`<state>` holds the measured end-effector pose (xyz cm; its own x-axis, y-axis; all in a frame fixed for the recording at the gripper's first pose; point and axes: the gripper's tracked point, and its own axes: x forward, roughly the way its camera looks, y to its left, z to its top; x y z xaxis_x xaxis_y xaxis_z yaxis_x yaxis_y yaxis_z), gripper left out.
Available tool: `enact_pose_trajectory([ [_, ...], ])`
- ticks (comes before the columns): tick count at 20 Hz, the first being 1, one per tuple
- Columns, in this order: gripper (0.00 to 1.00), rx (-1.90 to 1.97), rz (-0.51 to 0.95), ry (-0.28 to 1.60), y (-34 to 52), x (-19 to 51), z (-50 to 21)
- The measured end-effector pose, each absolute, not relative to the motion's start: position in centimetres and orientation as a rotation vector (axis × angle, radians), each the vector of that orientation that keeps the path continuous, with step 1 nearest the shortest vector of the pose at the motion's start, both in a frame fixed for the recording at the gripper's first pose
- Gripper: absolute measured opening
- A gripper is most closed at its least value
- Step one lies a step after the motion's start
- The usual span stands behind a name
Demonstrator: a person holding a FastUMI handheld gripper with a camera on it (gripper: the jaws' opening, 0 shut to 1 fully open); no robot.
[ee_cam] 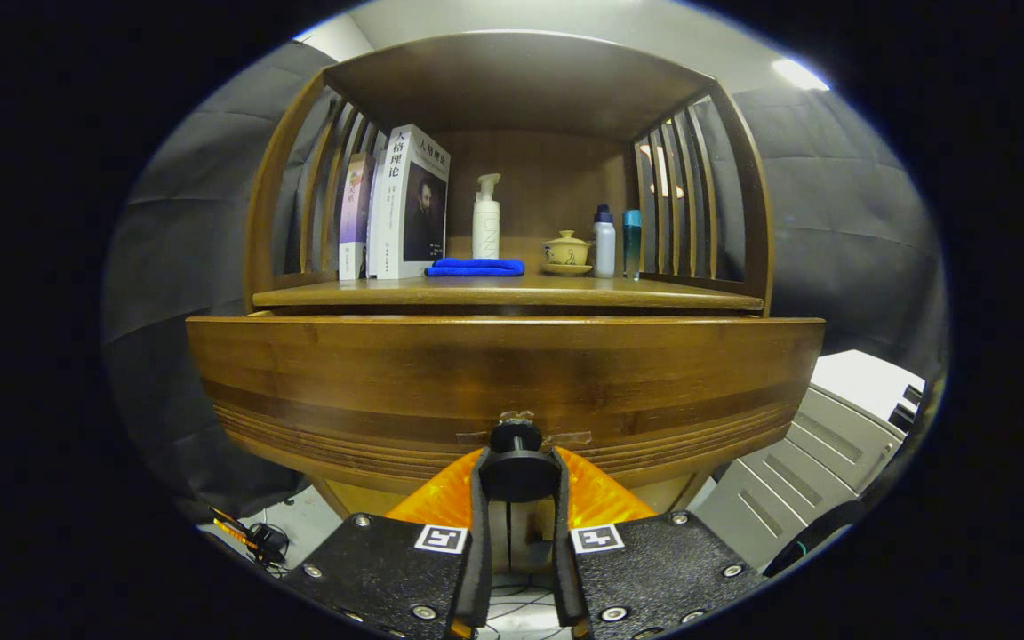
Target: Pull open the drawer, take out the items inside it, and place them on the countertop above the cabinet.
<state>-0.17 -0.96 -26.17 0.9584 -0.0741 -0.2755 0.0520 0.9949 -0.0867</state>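
Observation:
A wooden cabinet stands in front of me, its drawer front [503,369] wide across the view and standing out a little from the cabinet body. A round dark knob [517,466] sticks out from the lower middle of the drawer front. My gripper [517,476] is shut on this knob, one finger pressing each side of it. The drawer's inside is hidden behind its front. Above the drawer lies the countertop [654,294], a wooden shelf surface under a roofed frame.
On the countertop stand books [405,209] at the left, a white pump bottle [486,218], a folded blue cloth [476,267], a lidded yellow teacup [567,252] and two small bottles [614,242]. Slatted sides close the shelf. A grey-white case [819,444] sits low right; cables [254,538] lie low left.

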Motion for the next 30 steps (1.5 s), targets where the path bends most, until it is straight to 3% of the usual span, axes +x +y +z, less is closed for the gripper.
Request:
enact_pose_trajectory([
  [13,0.28,-0.054,-0.048,0.325,-0.6,-9.4,-26.5],
  [19,0.29,-0.037,-0.017,0.354,-0.2,-10.0,-26.6],
  [26,0.97,0.087,0.117,0.274,1.2,-12.3,-19.3],
  [30,0.95,0.068,0.030,0.219,-0.7,-10.4,-12.7],
])
